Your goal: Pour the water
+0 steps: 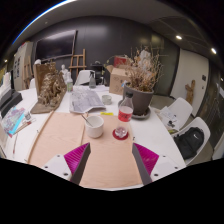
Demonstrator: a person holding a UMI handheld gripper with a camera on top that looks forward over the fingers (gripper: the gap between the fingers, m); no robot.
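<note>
A clear bottle with a red cap and red label stands upright on the white table, beyond my fingers and a little to the right. Left of it sits a white cup on a tan placemat. A small red-and-white lid or coaster lies in front of the bottle. My gripper hovers above the placemat, open, with nothing between the magenta pads. Both fingers are well short of the cup and bottle.
A second tan placemat lies to the left. A dark pot with dried plants stands behind the bottle. Magazines, a wooden sculpture and cardboard boxes are farther back. White chairs stand on the right.
</note>
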